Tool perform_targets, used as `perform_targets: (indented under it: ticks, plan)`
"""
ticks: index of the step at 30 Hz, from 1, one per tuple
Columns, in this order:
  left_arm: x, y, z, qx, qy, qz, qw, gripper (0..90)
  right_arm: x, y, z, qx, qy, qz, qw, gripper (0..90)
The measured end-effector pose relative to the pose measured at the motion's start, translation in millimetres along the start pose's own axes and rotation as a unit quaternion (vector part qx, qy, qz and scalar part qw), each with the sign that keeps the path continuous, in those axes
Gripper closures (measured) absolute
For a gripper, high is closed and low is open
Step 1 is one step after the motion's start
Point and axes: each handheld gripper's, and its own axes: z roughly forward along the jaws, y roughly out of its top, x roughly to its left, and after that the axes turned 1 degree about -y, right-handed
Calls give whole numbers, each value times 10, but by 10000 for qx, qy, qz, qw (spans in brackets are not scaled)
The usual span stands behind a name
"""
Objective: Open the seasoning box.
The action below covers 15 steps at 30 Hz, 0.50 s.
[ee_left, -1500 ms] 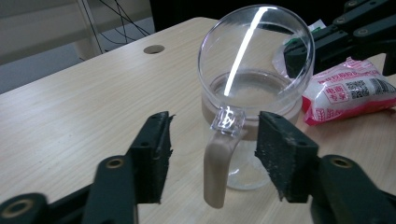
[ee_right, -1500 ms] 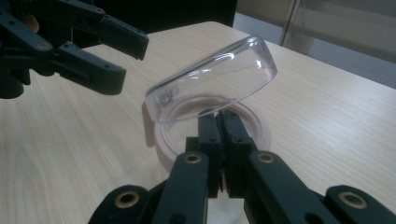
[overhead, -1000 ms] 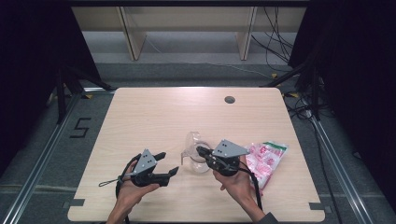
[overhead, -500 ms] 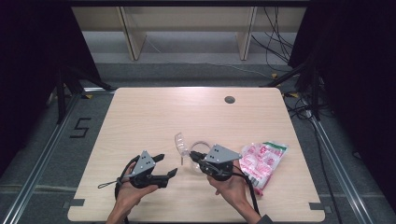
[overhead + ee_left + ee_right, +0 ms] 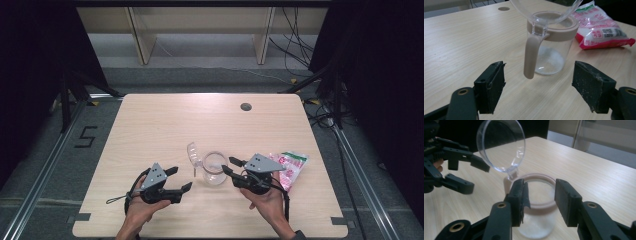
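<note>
From the high view, my left gripper point(image 5: 179, 181) sits near the table's point(image 5: 165, 125) front edge, its jaws apart with nothing between them. My right gripper point(image 5: 228, 165) is just to the right of the clear jar point(image 5: 215, 172), which stands upright on the table between my two hands. Its jaws have just been opening, and they now stand apart close by the jar's rim. The jar's clear lid point(image 5: 192, 151) is flipped up and back toward the left. A pink and white packet point(image 5: 290, 167) lies flat on the table beyond my right hand point(image 5: 267, 197).

In the left gripper view, my two black jaws stand wide apart and grip nothing. The jar point(image 5: 551, 53) is ahead of them, with its beige handle point(image 5: 531, 56) hanging down on the side facing me and a little white powder at its bottom. The open lid point(image 5: 544, 8) tilts up over its mouth. The packet point(image 5: 600, 28) lies behind it to the right.

In the right gripper view, my jaws are parted in front of the jar's beige rim point(image 5: 537, 191), not pressing on it as far as I can tell. The lid point(image 5: 501, 146) stands raised behind the rim, and my left gripper point(image 5: 475, 175) shows open at the far left.
</note>
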Motion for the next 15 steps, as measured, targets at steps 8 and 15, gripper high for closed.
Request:
perform_targets:
  ticks: [8,15]
  plan:
    - [-12,8,-30,3,52,-16,10000,254,-153,-81,-195,44,-164,143,9998,484]
    - [-13,-2,-33,55,51,2,10000,251,-307,-194,-366,15,-425,261,9988,429]
